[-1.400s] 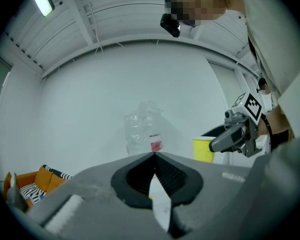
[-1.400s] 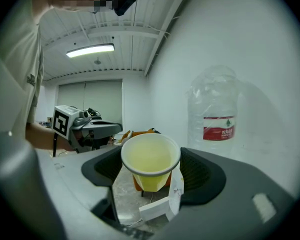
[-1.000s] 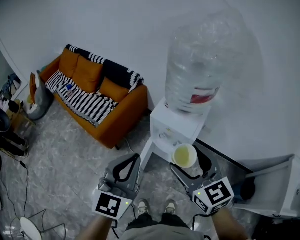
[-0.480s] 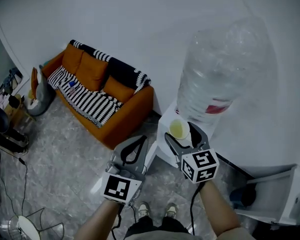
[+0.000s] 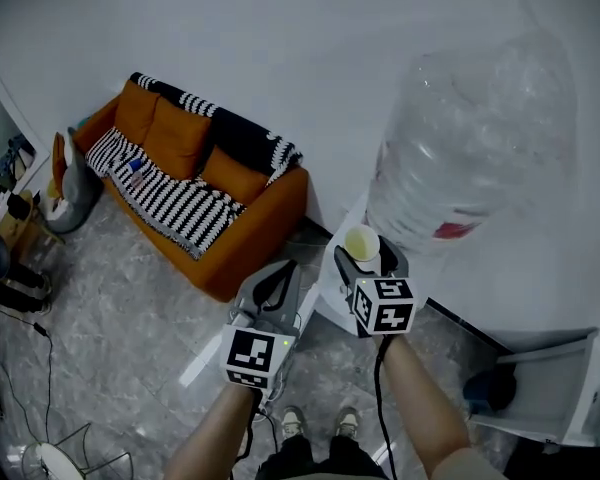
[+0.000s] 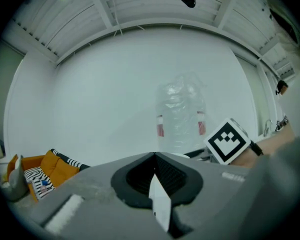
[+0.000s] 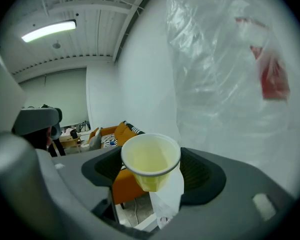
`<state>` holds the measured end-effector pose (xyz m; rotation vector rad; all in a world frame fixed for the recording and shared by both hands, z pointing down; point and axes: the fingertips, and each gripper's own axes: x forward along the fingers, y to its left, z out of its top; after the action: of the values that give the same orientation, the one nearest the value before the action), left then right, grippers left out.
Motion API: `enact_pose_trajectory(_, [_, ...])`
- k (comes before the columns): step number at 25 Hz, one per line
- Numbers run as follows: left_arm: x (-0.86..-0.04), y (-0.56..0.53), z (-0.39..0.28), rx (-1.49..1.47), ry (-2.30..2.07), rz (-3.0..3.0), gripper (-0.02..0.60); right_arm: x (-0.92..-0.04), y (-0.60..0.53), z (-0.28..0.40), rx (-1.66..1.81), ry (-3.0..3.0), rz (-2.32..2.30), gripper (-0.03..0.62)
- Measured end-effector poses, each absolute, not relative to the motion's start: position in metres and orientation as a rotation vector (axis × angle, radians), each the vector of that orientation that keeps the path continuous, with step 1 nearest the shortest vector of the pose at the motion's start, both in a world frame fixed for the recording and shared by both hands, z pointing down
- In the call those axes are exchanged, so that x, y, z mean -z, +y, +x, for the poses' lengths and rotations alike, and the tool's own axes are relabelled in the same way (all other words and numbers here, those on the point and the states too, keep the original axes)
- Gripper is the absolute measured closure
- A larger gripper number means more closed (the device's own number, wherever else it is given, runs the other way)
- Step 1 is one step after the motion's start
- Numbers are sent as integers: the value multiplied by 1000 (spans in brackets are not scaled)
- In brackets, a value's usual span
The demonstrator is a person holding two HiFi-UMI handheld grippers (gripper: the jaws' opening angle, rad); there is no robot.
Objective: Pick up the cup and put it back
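A pale yellow paper cup (image 5: pixel 361 242) sits upright between the jaws of my right gripper (image 5: pixel 366 256), which is shut on it beside the base of the big clear water bottle (image 5: pixel 470 138) on the white dispenser (image 5: pixel 326 290). In the right gripper view the cup (image 7: pixel 150 161) fills the middle of the right gripper (image 7: pixel 152 170), open mouth up and empty, with the bottle (image 7: pixel 225 69) close on the right. My left gripper (image 5: pixel 271 284) hangs lower left of the cup, shut on nothing; in its own view its (image 6: pixel 155 156) jaws meet at a point.
An orange sofa (image 5: pixel 195 183) with a striped blanket stands against the wall at the left. A white box (image 5: pixel 560 378) lies at the lower right. Cables and small items (image 5: pixel 10 298) clutter the marble floor at the far left. A person (image 7: pixel 37 126) stands behind.
My right gripper has carried the cup up from the dispenser's tap level to beside the bottle's base. The left gripper has drifted right and stayed shut.
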<state>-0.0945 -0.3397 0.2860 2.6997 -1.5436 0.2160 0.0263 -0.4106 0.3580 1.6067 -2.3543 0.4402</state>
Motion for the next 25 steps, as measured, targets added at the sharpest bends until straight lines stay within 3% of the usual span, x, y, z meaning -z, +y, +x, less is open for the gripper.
enact_pose_trajectory(19, [-373, -358, -100, -270, -1405, 2591, 580, -455, -465, 37, -377, -2133, 1839, 223])
enact_pose_trajectory(25, [-381, -350, -100, -294, -1377, 2555, 580, -452, -457, 37, -418, -2187, 1809, 171])
